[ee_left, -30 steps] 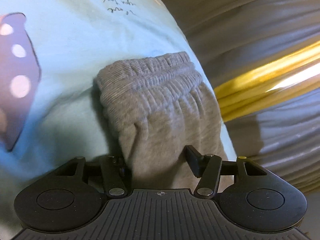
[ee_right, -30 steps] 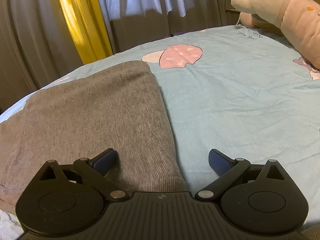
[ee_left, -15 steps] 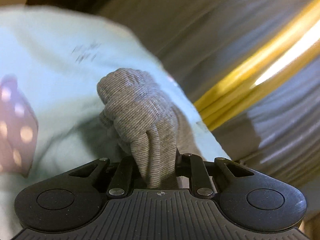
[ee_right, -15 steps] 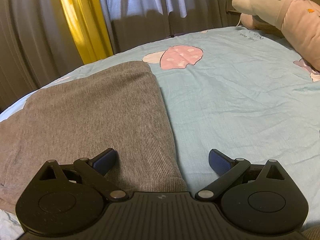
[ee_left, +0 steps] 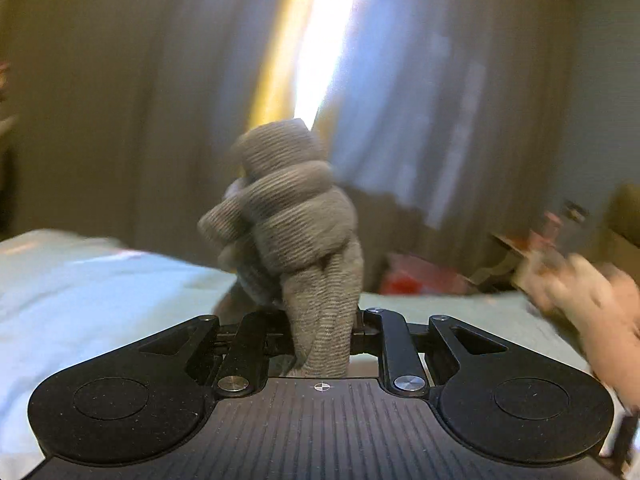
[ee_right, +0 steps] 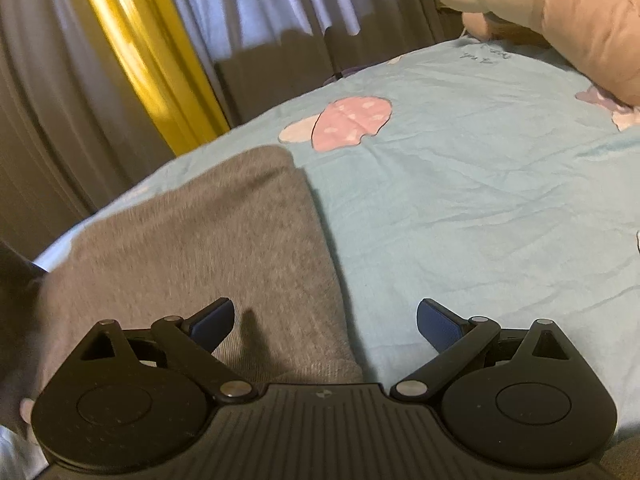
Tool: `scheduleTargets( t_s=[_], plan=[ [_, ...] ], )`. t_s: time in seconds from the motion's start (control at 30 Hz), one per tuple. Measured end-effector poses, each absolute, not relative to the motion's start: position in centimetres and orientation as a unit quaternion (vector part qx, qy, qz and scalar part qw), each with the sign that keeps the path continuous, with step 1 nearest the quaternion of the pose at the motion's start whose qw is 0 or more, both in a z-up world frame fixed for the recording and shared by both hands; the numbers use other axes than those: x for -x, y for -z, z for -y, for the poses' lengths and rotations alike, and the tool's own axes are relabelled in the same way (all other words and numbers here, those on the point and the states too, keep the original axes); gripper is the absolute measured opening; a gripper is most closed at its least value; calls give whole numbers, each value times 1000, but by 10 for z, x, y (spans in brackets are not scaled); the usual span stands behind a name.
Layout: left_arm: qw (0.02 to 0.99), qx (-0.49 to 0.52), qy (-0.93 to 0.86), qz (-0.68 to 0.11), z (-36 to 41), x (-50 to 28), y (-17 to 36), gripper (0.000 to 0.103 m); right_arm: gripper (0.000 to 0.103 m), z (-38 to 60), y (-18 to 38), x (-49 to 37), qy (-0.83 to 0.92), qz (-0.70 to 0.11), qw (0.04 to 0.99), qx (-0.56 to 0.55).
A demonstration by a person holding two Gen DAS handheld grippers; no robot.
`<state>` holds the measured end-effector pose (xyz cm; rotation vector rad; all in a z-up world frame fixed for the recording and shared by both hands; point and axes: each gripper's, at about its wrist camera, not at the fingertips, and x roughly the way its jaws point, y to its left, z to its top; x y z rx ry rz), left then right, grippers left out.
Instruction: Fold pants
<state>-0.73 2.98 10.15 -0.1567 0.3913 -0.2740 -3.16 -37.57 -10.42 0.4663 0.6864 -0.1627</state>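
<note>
Grey ribbed pants lie on a light blue bedsheet (ee_right: 480,208). In the left wrist view my left gripper (ee_left: 320,332) is shut on the pants' bunched waistband (ee_left: 292,216), which stands lifted above the bed; the picture is blurred. In the right wrist view the flat part of the pants (ee_right: 208,240) spreads over the bed's left side. My right gripper (ee_right: 324,320) hangs open just above the pants' near right edge, nothing between its blue pads (ee_right: 436,320).
Curtains, grey and yellow (ee_right: 140,52), hang beyond the bed's far edge. A plush toy (ee_right: 568,12) lies at the bed's far right corner, and it shows blurred at the right in the left wrist view (ee_left: 592,296). A pink mushroom print (ee_right: 348,120) marks the sheet.
My left gripper closed on the waistband, lifted it off the sheet and rolled, so its view swung from the bed to the curtains. The right gripper stayed open in about the same place.
</note>
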Motion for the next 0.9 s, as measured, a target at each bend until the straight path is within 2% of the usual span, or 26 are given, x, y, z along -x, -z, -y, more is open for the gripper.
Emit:
scheduleTargets(
  t_s=[0.07,0.1,0.2,0.27,0.33,0.37,0.43,0.53,0.67,0.9],
  plan=[
    [963,57,169,-203,17,11,-91,23,99,381,101,36,76,-323,912,-242],
    [961,46,173,-213,40,13,-84,28,99,383,99,39,73,-317,912,-249],
    [942,-4,187,-279,108,13,-40,51,99,391,94,47,69,-303,911,-269],
    [917,-25,193,-349,138,15,-8,51,99,397,91,52,65,-297,910,-283],
    [897,1,201,-395,143,24,9,49,99,403,89,56,57,-293,906,-300],
    [894,21,204,-399,136,27,12,52,99,406,88,58,48,-292,903,-310],
    [892,70,202,-398,114,39,8,69,99,407,85,60,28,-290,903,-317],
    [908,113,162,-370,67,56,-15,74,99,402,76,61,-4,-286,905,-316],
    [930,105,54,-348,1,64,-42,76,99,388,71,53,-78,-297,880,-362],
    [918,129,-33,-374,-60,75,-30,79,99,377,89,9,-77,-384,825,-408]
  ],
)
